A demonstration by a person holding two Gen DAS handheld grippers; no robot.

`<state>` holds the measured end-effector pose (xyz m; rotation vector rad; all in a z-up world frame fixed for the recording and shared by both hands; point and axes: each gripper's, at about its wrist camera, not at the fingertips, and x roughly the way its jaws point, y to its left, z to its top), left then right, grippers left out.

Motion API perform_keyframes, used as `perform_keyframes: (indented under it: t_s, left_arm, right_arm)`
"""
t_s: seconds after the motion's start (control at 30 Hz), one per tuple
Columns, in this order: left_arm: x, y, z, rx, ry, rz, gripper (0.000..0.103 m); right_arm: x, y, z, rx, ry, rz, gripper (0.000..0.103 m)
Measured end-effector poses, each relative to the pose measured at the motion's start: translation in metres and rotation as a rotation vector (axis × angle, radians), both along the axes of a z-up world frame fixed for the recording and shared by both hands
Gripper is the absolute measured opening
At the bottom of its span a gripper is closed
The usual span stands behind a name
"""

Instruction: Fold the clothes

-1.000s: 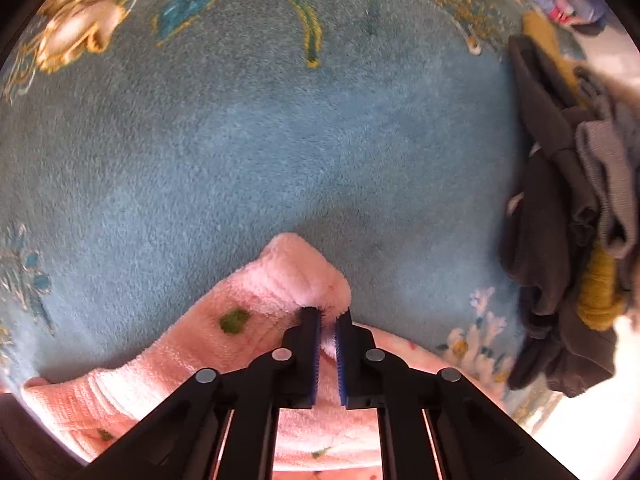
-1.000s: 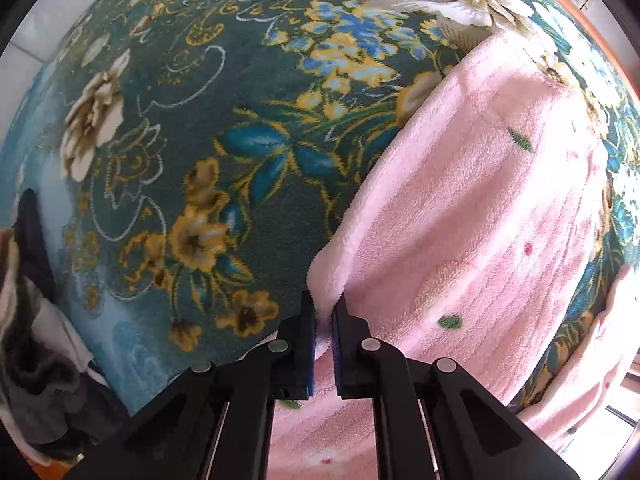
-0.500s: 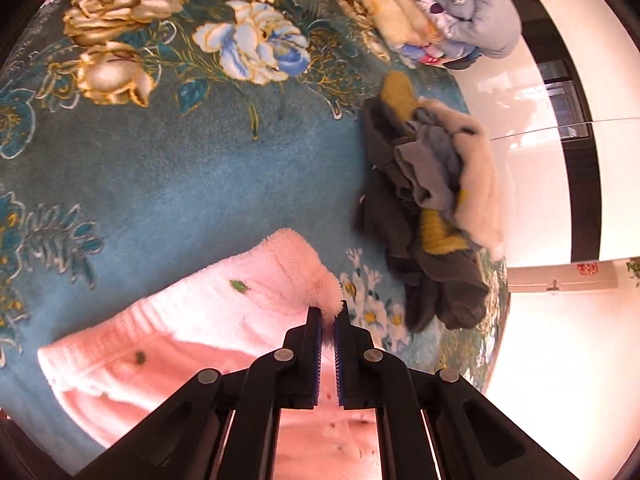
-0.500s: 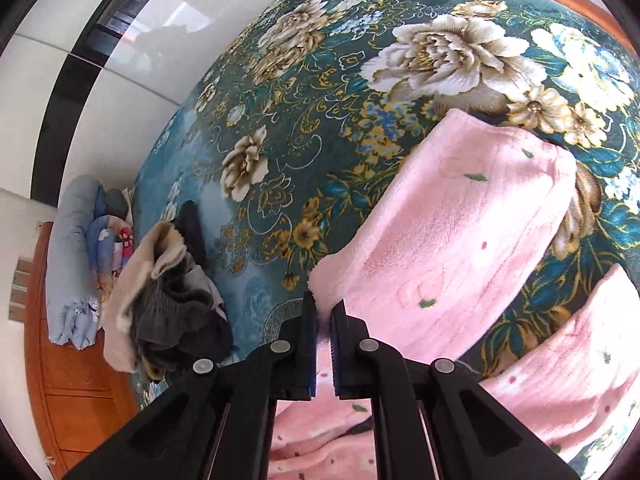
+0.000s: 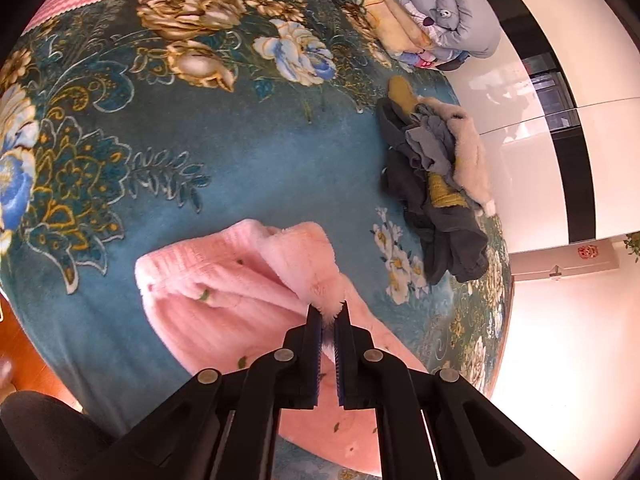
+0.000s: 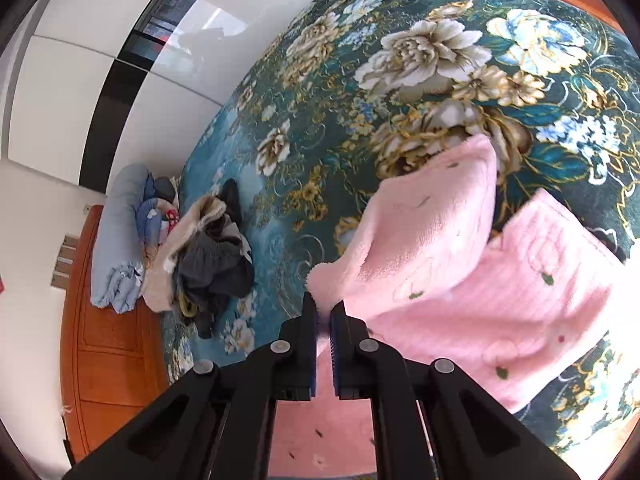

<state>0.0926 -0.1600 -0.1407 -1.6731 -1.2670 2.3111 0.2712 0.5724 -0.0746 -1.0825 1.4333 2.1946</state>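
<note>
I stand over a bed spread with a teal floral blanket [image 5: 224, 168]. A glossy white wardrobe [image 6: 100, 92] with black strips runs along the far side and reflects the bright light. A wooden headboard [image 6: 108, 344] stands at the head of the bed, with rolled quilts [image 5: 436, 4] stacked against it. Beside the bed I see warm wooden floor [image 5: 28, 360].
</note>
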Motion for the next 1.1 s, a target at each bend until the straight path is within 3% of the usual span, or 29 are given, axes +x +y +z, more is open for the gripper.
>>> perform_keyframes:
  t_s: [0.23, 0.43, 0.53, 0.63, 0.73, 0.9, 0.93, 1.03, 1.1]
  left_arm:
    - [0.020, -0.009, -0.047, -0.051, -0.187, 0.077, 0.006]
    - [0.025, -0.013, -0.065, -0.117, -0.279, 0.170, 0.006]
    - [0.022, -0.009, -0.075, -0.191, -0.333, 0.167, 0.006]
    - [0.021, -0.012, -0.089, -0.178, -0.390, 0.184, 0.006]
    - [0.020, -0.016, -0.099, -0.140, -0.408, 0.193, 0.006]
    - [0.020, -0.021, -0.113, -0.091, -0.414, 0.208, 0.010]
    - [0.020, -0.021, -0.115, -0.091, -0.420, 0.203, 0.013]
    - [0.022, -0.023, -0.121, -0.106, -0.441, 0.206, 0.037]
    - [0.025, -0.024, -0.126, -0.096, -0.451, 0.215, 0.043]
  right_arm:
    - [0.033, -0.021, -0.090, -0.103, -0.268, 0.022, 0.005]
    - [0.033, -0.036, -0.096, -0.063, -0.295, 0.059, 0.005]
    - [0.032, -0.045, -0.098, -0.012, -0.322, 0.108, 0.005]
    - [0.035, -0.053, -0.116, 0.010, -0.402, 0.146, 0.005]
    - [0.046, -0.055, -0.142, -0.031, -0.461, 0.122, 0.005]
    - [0.051, -0.054, -0.150, -0.051, -0.468, 0.099, 0.005]
    - [0.050, -0.054, -0.149, -0.048, -0.470, 0.101, 0.005]
    - [0.047, -0.055, -0.148, -0.038, -0.480, 0.107, 0.005]
    - [0.046, -0.055, -0.149, -0.037, -0.488, 0.107, 0.006]
